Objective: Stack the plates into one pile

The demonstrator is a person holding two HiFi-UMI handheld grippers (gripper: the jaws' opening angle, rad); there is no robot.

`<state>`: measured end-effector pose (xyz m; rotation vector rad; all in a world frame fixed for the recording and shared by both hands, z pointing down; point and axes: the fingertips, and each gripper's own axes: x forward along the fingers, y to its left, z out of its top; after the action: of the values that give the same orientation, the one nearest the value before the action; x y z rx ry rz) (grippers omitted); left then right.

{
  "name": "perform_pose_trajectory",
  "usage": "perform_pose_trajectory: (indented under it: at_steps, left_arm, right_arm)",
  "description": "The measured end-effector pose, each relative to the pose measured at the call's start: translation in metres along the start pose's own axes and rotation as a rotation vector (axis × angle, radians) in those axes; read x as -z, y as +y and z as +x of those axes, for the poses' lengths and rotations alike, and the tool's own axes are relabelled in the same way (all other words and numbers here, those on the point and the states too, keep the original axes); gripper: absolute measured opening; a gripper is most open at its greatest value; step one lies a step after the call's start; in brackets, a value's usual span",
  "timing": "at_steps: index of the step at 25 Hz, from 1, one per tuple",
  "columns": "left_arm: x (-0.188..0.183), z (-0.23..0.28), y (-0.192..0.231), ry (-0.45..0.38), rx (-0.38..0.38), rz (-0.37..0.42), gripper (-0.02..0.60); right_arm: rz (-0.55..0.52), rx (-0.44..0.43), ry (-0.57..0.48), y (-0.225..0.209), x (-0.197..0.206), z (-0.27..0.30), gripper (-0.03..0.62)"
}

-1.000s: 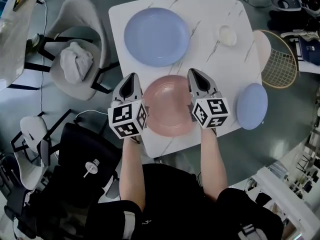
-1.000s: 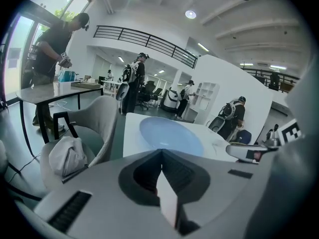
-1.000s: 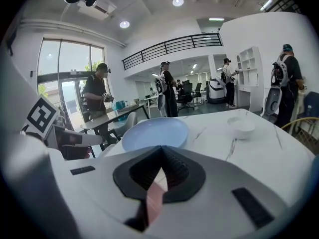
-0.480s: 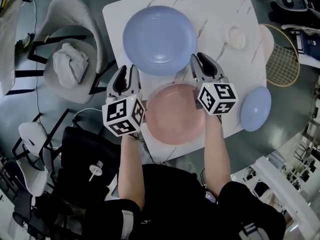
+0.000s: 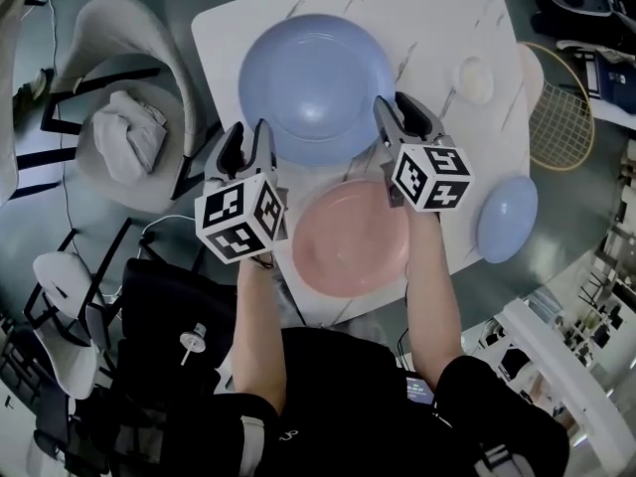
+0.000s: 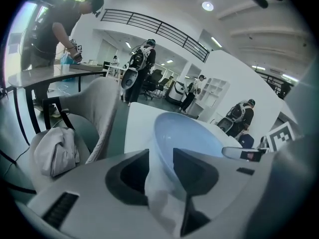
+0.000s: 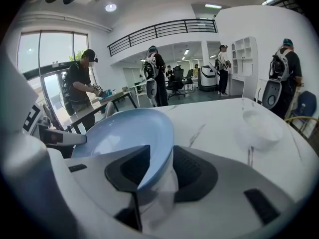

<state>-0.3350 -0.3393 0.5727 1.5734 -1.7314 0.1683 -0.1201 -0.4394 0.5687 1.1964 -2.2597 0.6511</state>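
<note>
Pale-blue large plate (image 5: 314,85) flat on the far half of the white marble table (image 5: 437,18). Pink plate (image 5: 350,237) just in front of it, near the front edge. Small blue plate (image 5: 507,217) well apart, at the right edge. Small white dish (image 5: 477,79) far right, no part of any pile.

Nothing stacked yet: three plates in three separate spots.

Left gripper (image 5: 246,139) at the large plate's left rim, right gripper (image 5: 397,109) at its right rim. Both sets of jaws just been opening, spread wide. In each gripper view, blue rim standing in the gap, pads not closed on it. No grip, no lift.

Judged stage: very start, lining up a two-sided pick of the large plate.

Left to do:
- close on both rims and move that plate
- gather the pink and the small blue into the same pile

Stacking order not readable from here.
</note>
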Motion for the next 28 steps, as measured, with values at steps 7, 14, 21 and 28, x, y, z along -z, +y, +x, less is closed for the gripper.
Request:
perform_pose_trajectory:
  at_steps: [7, 14, 21, 28]
  left_arm:
    - [0.003, 0.007, -0.008, 0.040, 0.004, 0.021, 0.120]
    - [0.003, 0.001, -0.008, 0.038, -0.003, -0.003, 0.107]
    - [-0.003, -0.028, -0.028, -0.053, 0.038, -0.017, 0.101]
    - [0.010, -0.065, -0.042, -0.080, 0.036, 0.004, 0.098]
  right_arm:
    - [0.013, 0.039, 0.044, -0.007, 0.007, 0.005, 0.109]
    - [0.043, 0.082, 0.045, -0.006, 0.007, -0.004, 0.077]
    - [0.016, 0.101, -0.021, -0.005, -0.008, -0.041, 0.074]
    - [0.009, 0.113, -0.017, 0.002, 0.012, -0.084, 0.081]
